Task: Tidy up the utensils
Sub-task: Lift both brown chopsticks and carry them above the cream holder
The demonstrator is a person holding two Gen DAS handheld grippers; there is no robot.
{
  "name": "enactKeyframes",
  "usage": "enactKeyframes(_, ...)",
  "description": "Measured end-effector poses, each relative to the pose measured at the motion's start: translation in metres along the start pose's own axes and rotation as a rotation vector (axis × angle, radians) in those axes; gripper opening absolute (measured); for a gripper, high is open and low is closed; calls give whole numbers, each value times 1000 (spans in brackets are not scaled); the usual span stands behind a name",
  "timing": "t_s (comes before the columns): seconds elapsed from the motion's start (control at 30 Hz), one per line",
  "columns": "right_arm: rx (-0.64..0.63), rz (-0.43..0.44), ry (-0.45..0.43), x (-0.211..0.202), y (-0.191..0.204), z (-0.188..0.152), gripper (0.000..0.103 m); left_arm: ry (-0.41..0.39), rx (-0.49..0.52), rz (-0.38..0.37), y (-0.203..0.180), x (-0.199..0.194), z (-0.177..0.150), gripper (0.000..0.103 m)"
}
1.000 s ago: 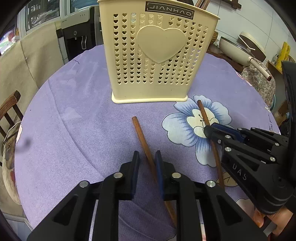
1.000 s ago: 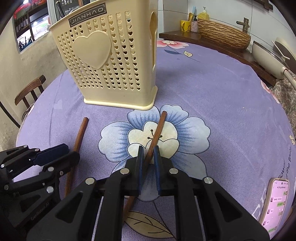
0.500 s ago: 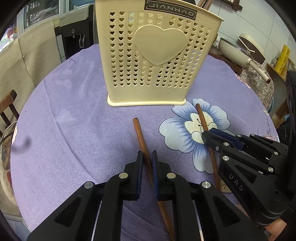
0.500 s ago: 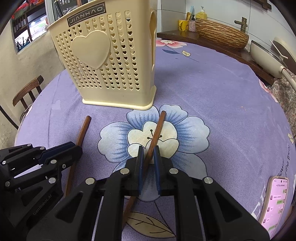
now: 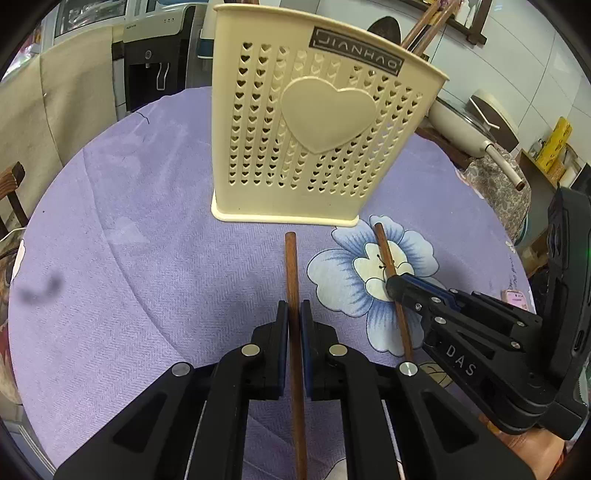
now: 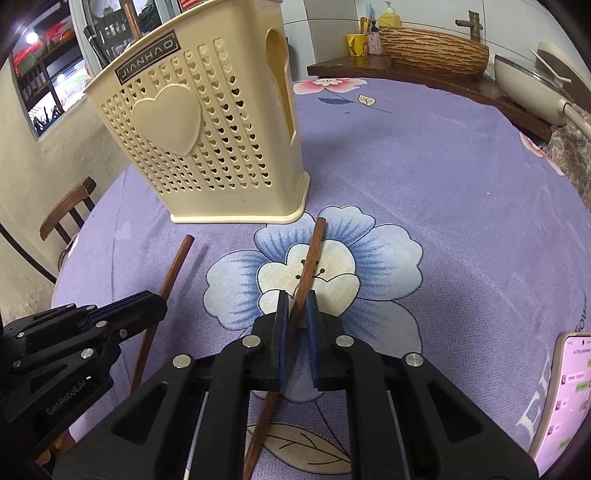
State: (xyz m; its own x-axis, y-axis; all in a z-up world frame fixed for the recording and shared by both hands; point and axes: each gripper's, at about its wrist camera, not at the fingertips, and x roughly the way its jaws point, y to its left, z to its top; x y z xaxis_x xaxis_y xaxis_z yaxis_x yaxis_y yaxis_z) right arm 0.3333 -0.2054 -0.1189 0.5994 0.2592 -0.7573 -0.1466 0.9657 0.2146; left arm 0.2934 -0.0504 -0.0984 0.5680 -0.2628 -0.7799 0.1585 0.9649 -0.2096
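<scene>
A cream perforated utensil holder [image 5: 314,147] with a heart stands on the purple tablecloth; it also shows in the right wrist view [image 6: 207,140]. My left gripper [image 5: 294,314] is shut on a brown chopstick [image 5: 291,266] that points toward the holder's base. My right gripper [image 6: 296,306] is shut on a second brown chopstick [image 6: 310,254] over the blue flower print. The left chopstick [image 6: 173,266] and the left gripper show in the right wrist view, at the left. The right gripper [image 5: 397,286] shows in the left wrist view. Several brown chopsticks [image 5: 423,31] stand in the holder.
A phone [image 6: 565,391] lies at the table's right front edge. A cream pan [image 5: 465,125] and a woven basket [image 6: 432,51] sit on a counter behind the table. A wooden chair [image 6: 66,210] stands at the left.
My left gripper closed on its chopstick and swung it straight toward the holder. Both grippers have risen a little and tilted with their chopsticks.
</scene>
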Motion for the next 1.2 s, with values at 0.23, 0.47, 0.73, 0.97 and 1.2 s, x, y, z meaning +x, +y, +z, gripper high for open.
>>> enactKeyframes(0.23, 18, 33, -57, -21, 2, 2, 9, -54, -10, -28, 3, -25, 2, 7)
enactKeyframes(0.47, 38, 117, -147, -60, 6, 4, 8, -138, -7, -68, 4, -61, 4, 7)
enactKeyframes(0.73, 15, 211, -252, -114, 18, 5, 7, -226, -5, -85, 5, -100, 7, 7)
enactKeyframes(0.97, -54, 213, -350, -160, 34, 1, 7, -288, 14, -88, -2, -126, 8, 7)
enactKeyframes(1.2, -96, 203, -392, -176, 39, 6, 7, -344, 33, -83, -7, -143, 14, 7)
